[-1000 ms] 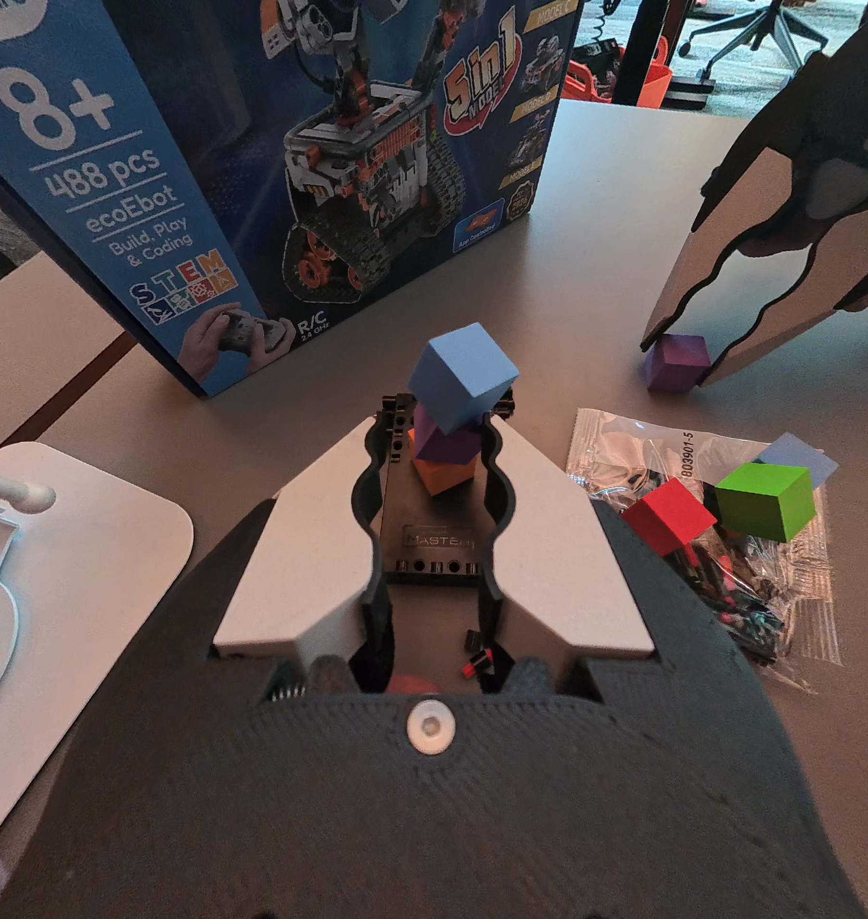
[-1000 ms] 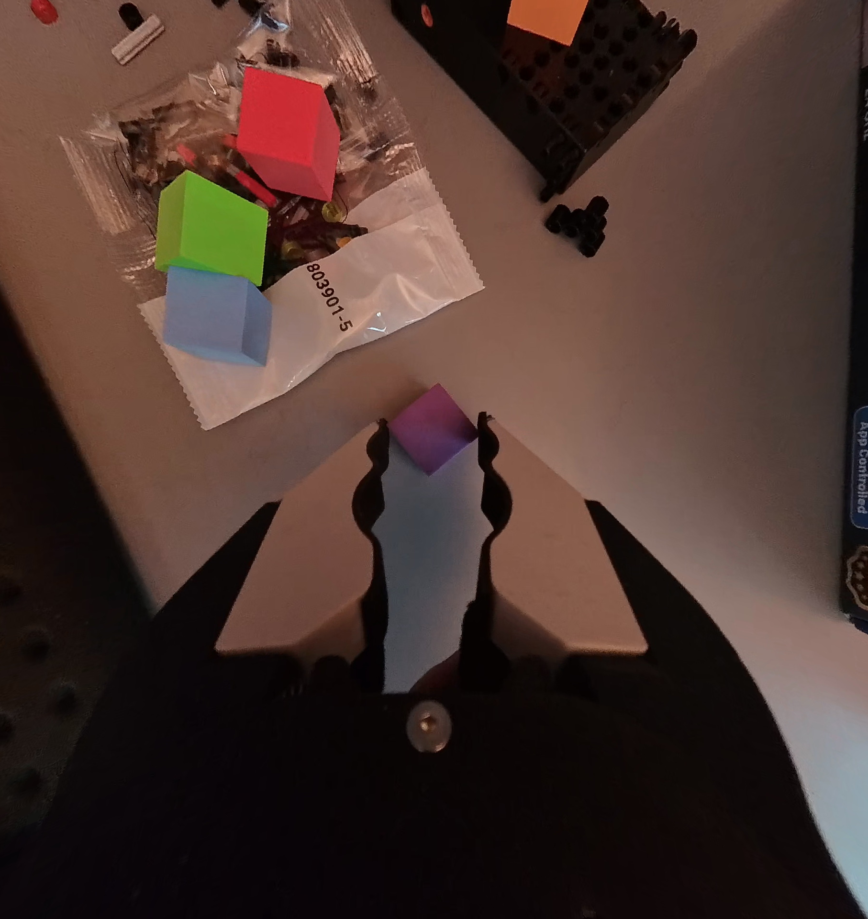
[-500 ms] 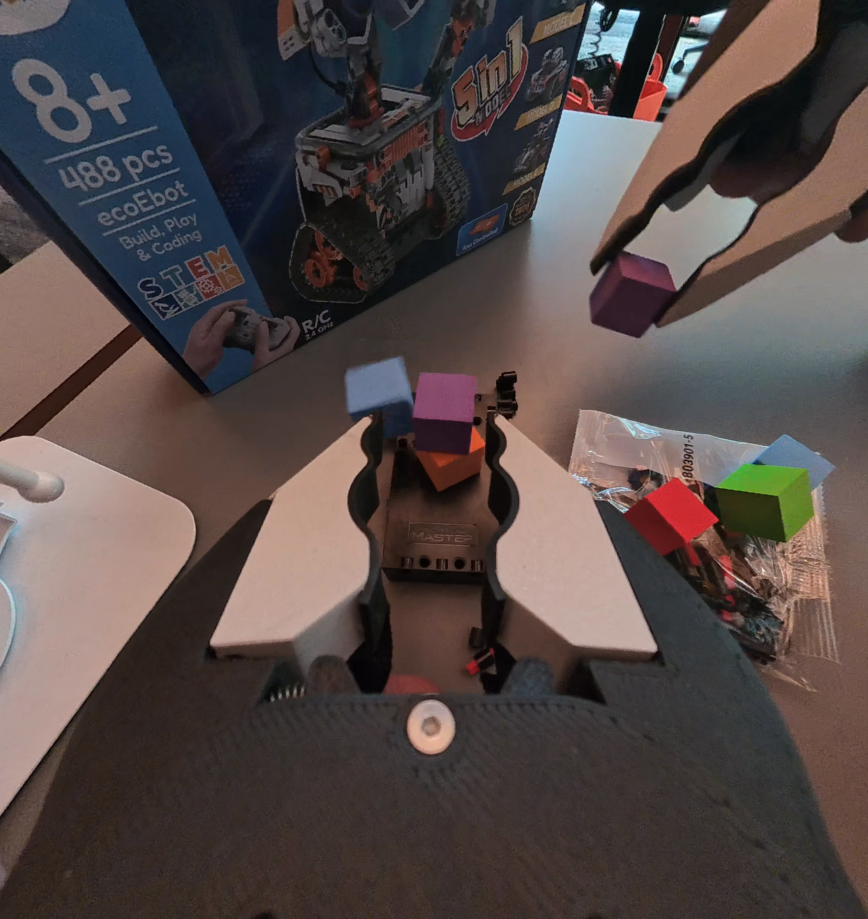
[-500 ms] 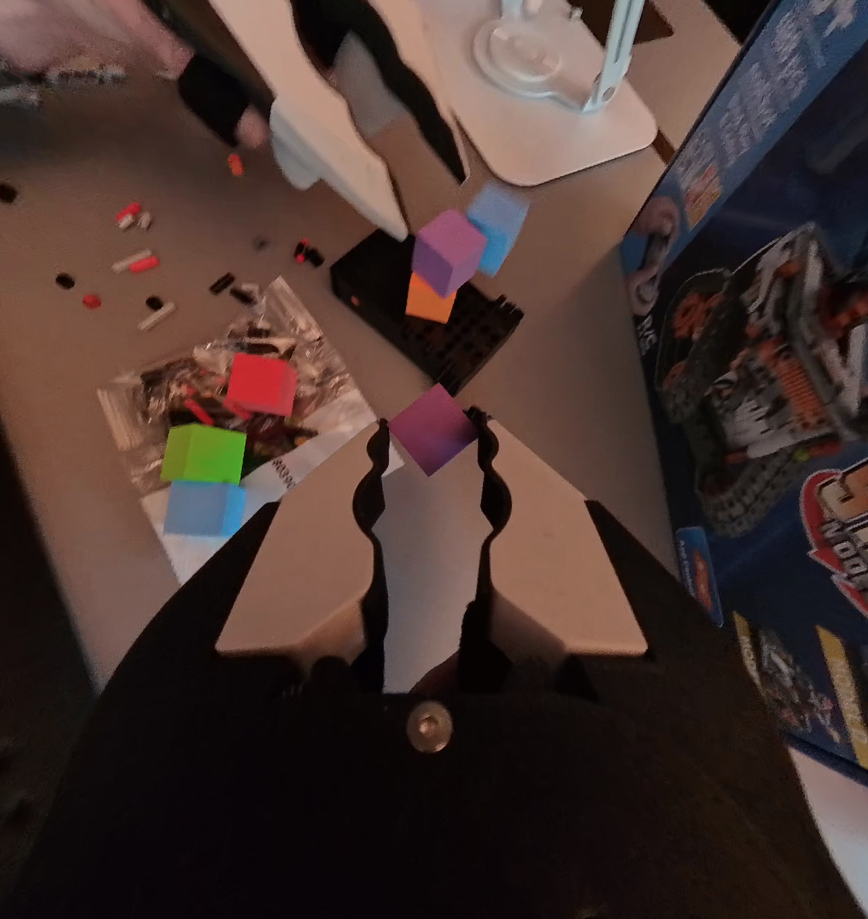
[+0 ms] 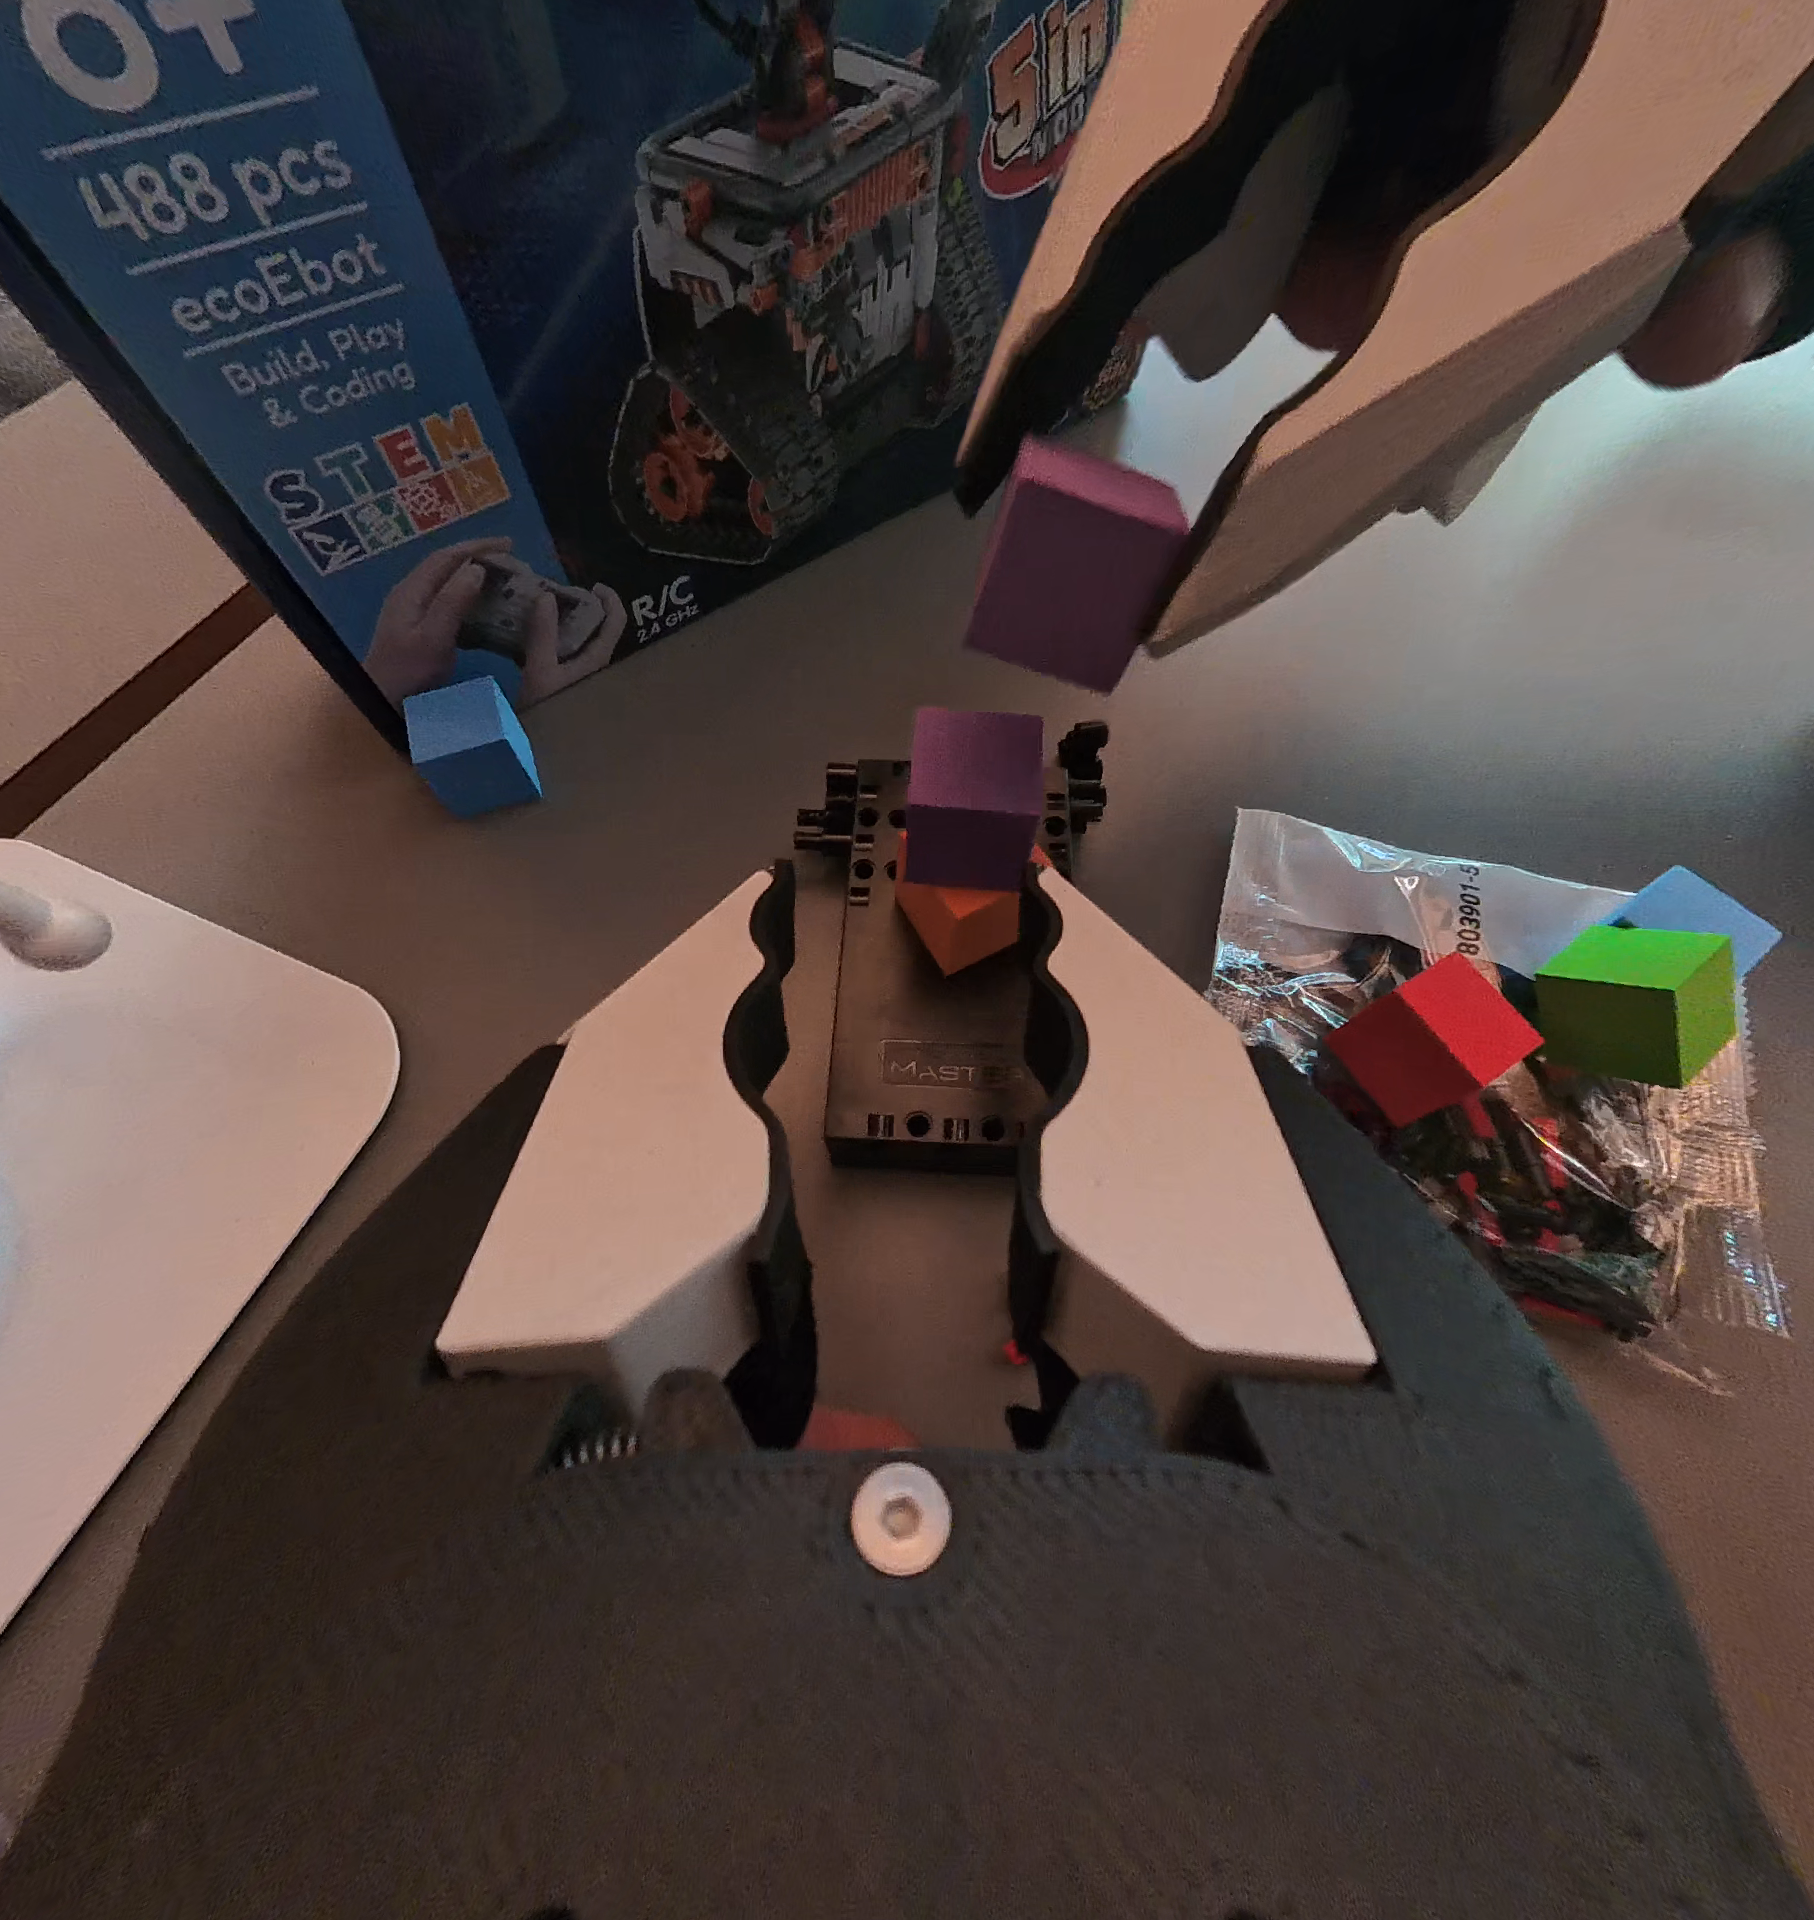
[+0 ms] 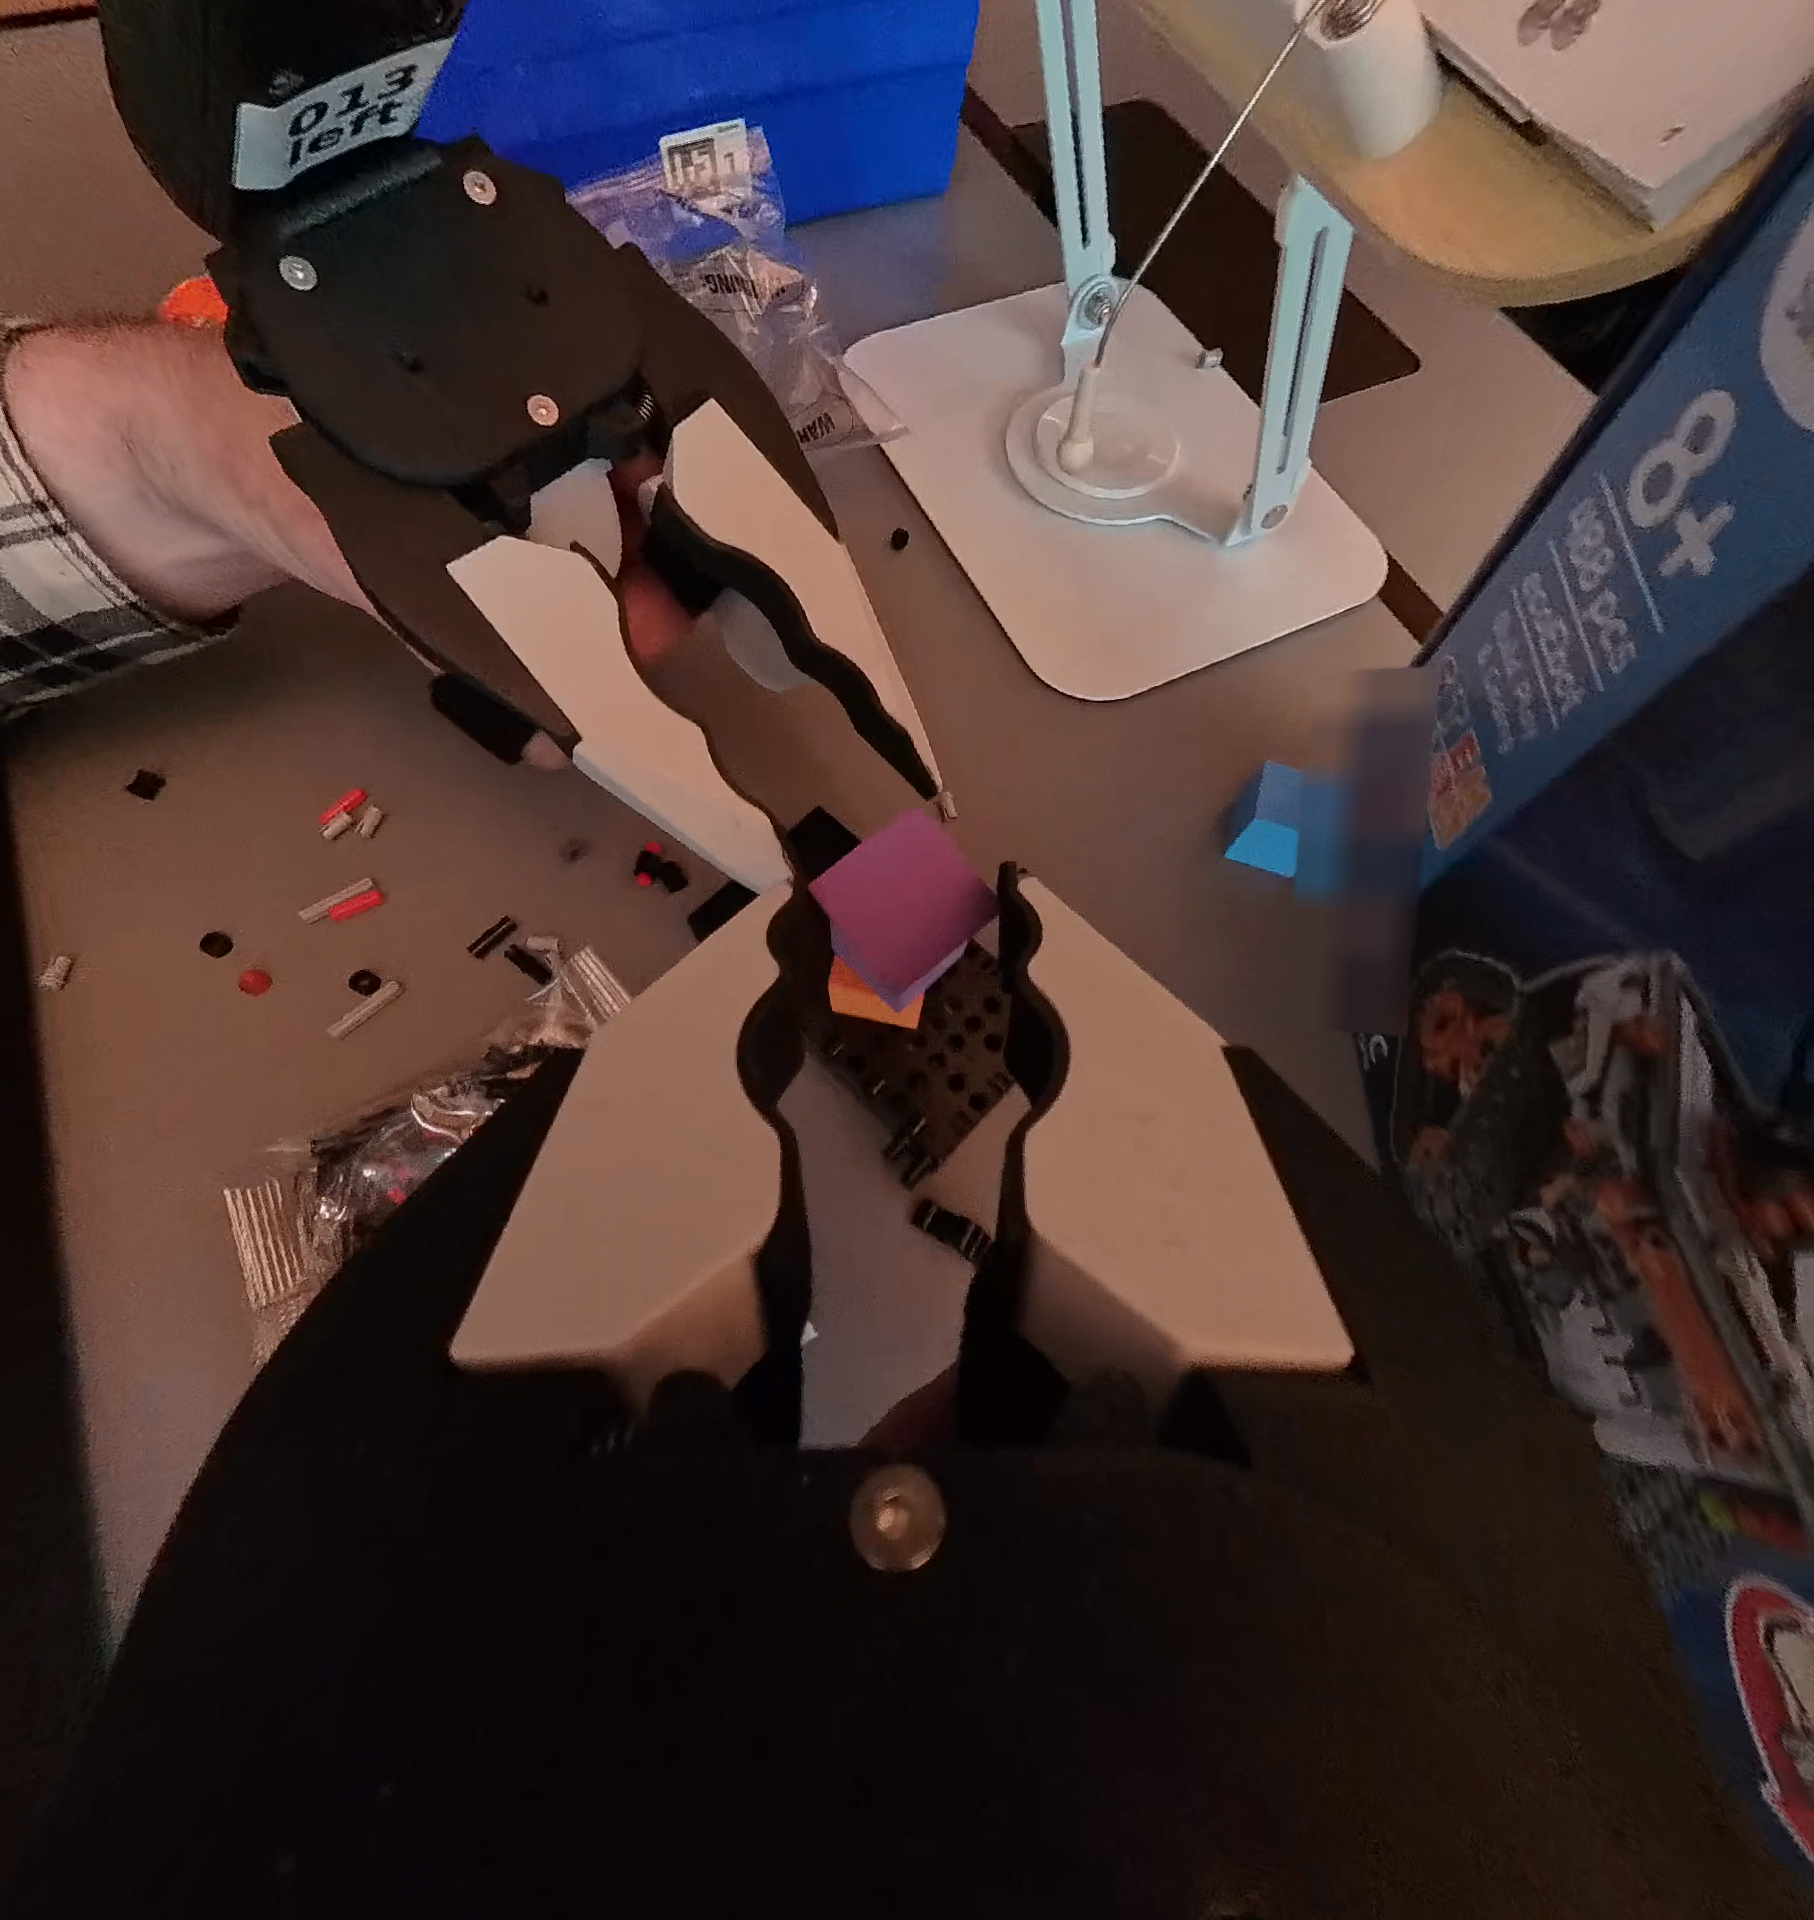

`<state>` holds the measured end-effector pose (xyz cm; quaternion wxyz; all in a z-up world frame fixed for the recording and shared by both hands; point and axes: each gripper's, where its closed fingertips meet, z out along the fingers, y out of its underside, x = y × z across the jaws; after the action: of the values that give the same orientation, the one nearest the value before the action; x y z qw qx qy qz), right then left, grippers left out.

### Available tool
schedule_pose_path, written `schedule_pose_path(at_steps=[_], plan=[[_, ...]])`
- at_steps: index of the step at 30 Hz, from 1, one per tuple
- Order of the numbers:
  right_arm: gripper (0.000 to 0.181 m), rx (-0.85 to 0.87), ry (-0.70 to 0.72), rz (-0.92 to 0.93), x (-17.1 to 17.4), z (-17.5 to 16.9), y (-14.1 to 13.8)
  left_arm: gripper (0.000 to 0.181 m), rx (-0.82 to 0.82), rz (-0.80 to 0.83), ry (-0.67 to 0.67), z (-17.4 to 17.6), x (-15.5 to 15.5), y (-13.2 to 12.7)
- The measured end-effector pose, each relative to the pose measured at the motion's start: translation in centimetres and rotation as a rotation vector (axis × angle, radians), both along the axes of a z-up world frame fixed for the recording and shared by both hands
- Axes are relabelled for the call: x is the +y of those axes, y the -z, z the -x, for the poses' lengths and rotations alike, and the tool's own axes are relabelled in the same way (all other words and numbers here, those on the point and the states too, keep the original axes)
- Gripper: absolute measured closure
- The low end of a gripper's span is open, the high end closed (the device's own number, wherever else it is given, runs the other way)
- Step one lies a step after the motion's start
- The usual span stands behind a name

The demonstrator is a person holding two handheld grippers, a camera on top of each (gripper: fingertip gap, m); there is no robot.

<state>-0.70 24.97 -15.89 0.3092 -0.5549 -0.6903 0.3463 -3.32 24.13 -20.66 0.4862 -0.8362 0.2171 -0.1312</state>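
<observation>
Right gripper (image 5: 1069, 566) pinches the held purple cube (image 5: 1074, 566) in the air, close above a two-cube stack and not touching it. Left gripper (image 5: 903, 883) is empty, with its jaws spread to either side of the stack's base.

- Toy box (image 5: 259, 312): printed blue cardboard, upright at the rear.
- Lamp base (image 5: 155, 1091): smooth white plate with rounded corners, at the left.
- Clear bag (image 5: 1350, 894): crinkled film holding small parts. A red cube (image 5: 1433, 1034) and a green cube (image 5: 1635, 1003) rest on it.
- Black perforated block (image 5: 924, 1081): rigid, rectangular, flat on the table.
- Stacked purple cube (image 5: 970, 821): matte, on top of the orange cube (image 5: 950, 925), which is turned corner-forward.
- Blue cube (image 5: 472, 753): on the table, against the box.
</observation>
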Motion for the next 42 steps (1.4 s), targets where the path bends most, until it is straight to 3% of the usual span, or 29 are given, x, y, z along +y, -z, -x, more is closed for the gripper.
schedule_pose_path(at_steps=[7,15,27,34,39,42], plan=[[0.14,-0.125,-0.009,-0.003,0.1,1.4,2.2,0.139,-0.04,-0.01,-0.008,0.8,0.1,-0.4],[0.136,-0.041,0.023,-0.002,0.3,0.4,0.9,0.146,-0.054,-0.052,-0.182,3.9,2.8,-1.2],[0.141,0.094,0.077,0.055,1.2,-2.2,0.6,0.136,0.271,0.033,-0.345,5.8,9.2,2.8],[0.142,0.103,0.078,0.049,1.5,-2.4,0.8,0.134,0.303,0.102,-0.434,7.5,11.5,4.7],[0.143,0.114,0.08,0.056,1.7,-2.6,0.8,0.153,0.311,0.121,-0.44,7.6,12.5,5.7],[0.143,0.115,0.084,0.054,1.9,-2.8,0.9,0.154,0.287,0.095,-0.438,7.4,12.2,5.2]])
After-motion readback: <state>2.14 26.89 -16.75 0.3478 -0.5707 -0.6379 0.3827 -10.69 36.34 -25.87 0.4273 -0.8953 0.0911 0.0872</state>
